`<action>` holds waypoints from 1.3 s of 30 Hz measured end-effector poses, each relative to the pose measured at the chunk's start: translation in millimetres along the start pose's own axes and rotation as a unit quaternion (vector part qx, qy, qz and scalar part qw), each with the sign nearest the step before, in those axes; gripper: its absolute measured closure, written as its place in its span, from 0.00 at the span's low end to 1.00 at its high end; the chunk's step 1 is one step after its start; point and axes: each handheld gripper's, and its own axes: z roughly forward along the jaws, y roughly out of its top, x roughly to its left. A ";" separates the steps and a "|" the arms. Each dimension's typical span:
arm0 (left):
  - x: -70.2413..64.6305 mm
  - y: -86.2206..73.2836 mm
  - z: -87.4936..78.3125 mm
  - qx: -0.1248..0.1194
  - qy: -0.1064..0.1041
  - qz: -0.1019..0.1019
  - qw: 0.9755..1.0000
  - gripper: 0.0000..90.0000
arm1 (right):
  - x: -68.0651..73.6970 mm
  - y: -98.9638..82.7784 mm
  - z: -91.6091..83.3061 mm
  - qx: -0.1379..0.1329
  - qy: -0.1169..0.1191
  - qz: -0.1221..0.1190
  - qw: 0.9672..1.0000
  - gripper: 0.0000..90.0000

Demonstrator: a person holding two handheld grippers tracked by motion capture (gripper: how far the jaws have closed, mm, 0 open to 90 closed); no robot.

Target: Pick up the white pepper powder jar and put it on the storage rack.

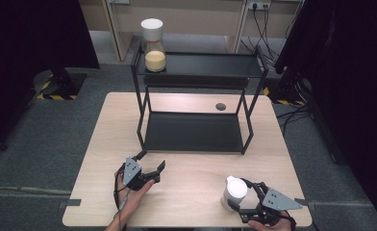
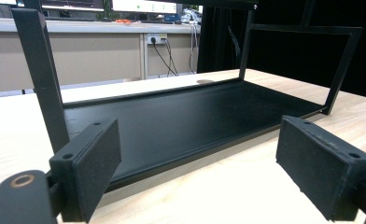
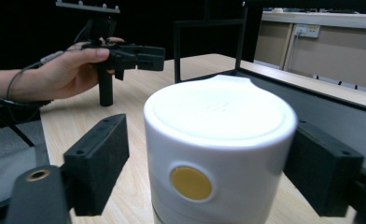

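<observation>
At the table's near right edge, the right gripper (image 3: pixel 209 163) brackets a white-lidded jar (image 3: pixel 221 154), jaws apart on either side, its left pad clearly not touching. Smooth, rigid and likely slippery, it is best gripped squarely across the lid. The left gripper (image 1: pixel 150 168) waits open.

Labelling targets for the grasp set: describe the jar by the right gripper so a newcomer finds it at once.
Start at the wooden table and go to its near right corner, in front of the black two-tier rack. There the white-lidded jar stands between the jaws of the right gripper. Unlike its twin jar on the rack's top shelf, it stands on the tabletop.
</observation>
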 end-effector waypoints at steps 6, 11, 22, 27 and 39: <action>-0.1 0.0 0.0 0.000 0.000 0.000 1.000 0.15 | 2.9 -3.5 3.5 0.000 -0.009 0.005 1.000 0.28; -0.7 0.1 -0.1 0.000 0.001 0.003 1.000 0.15 | 6.3 -6.5 5.7 0.003 -0.021 0.007 1.000 0.34; -0.8 0.0 0.0 0.000 -0.001 0.006 1.000 0.15 | 14.3 5.4 7.5 0.009 -0.027 0.010 1.000 0.34; -0.3 0.0 -0.1 0.000 -0.001 0.003 1.000 0.15 | 17.9 13.0 8.2 -0.005 -0.043 0.012 0.999 0.34; -0.1 0.1 0.0 0.000 0.000 0.001 1.000 0.15 | 18.5 32.4 6.7 -0.038 -0.078 0.011 0.996 0.34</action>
